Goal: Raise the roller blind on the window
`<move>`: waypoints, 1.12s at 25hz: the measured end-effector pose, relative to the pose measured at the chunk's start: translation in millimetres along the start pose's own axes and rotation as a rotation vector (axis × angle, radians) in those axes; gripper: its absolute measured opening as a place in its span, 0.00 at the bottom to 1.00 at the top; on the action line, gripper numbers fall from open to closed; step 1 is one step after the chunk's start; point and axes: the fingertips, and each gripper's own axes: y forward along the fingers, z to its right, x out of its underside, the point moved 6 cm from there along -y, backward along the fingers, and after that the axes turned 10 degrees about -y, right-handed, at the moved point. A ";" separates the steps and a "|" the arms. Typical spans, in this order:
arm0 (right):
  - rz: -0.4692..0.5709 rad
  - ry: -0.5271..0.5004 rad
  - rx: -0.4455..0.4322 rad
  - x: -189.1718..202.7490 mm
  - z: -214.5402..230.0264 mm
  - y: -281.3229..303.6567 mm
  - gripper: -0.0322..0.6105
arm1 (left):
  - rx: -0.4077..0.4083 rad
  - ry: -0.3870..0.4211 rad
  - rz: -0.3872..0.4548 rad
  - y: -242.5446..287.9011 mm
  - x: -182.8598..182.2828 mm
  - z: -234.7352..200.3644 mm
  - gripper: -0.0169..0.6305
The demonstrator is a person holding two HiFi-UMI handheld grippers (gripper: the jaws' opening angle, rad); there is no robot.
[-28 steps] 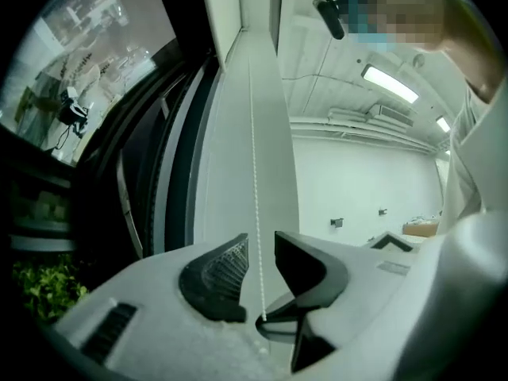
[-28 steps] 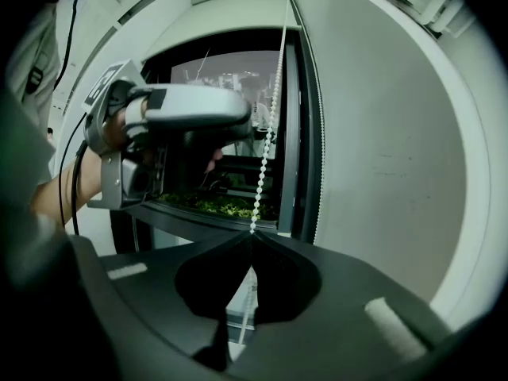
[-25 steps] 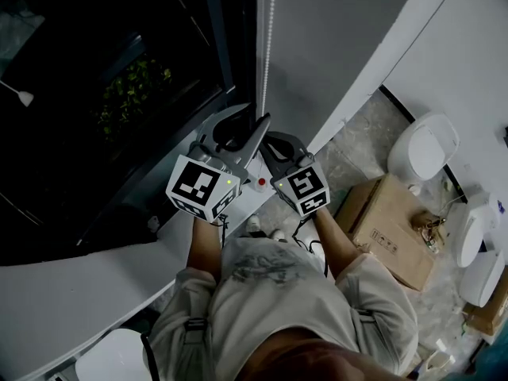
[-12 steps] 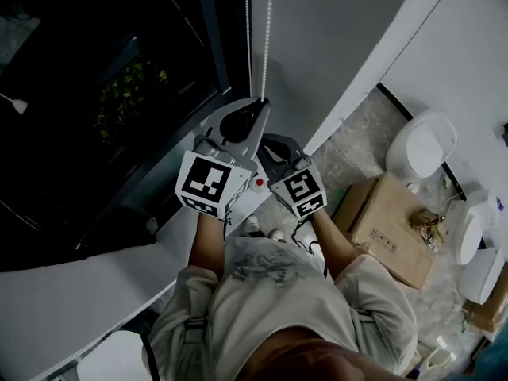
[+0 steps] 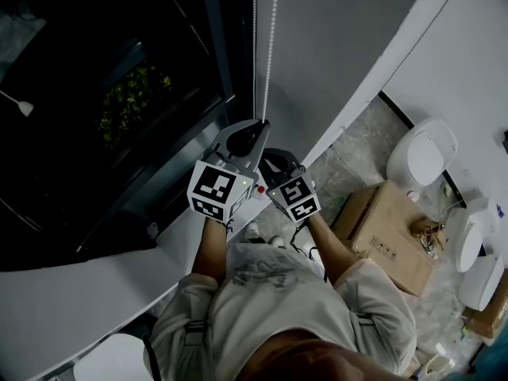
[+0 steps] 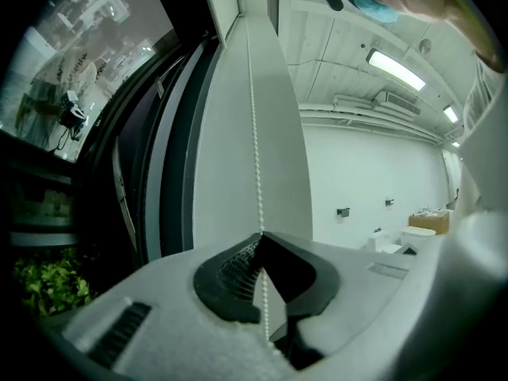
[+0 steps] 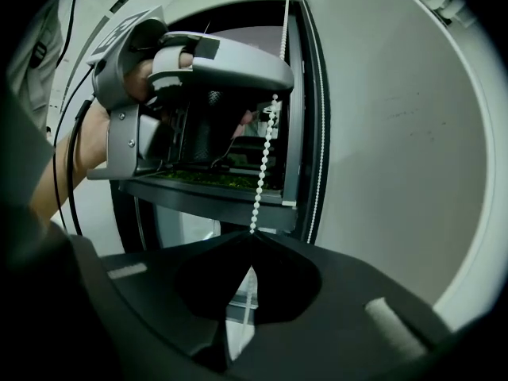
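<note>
The left hand-held gripper (image 5: 259,124), its jaws just closed from wide apart, clamps the blind's bead chain (image 5: 271,46) directly above the right hand-held gripper (image 5: 272,155) (also pinched on it), and both have sunk beside the window (image 5: 119,78), so a raising pull seems begun.

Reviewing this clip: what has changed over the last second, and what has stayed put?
The left gripper, open a second ago, has just been closing its fingers and now pinches the bead chain. Both grippers seem to have sunk slightly. Unchanged: the right gripper stays shut on that chain below the left; the cardboard box has not moved.
</note>
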 end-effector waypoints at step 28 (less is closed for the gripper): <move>-0.190 0.034 -0.058 81.0 -22.2 23.0 0.07 | -0.022 -0.114 -0.153 4.9 91.1 -14.5 0.05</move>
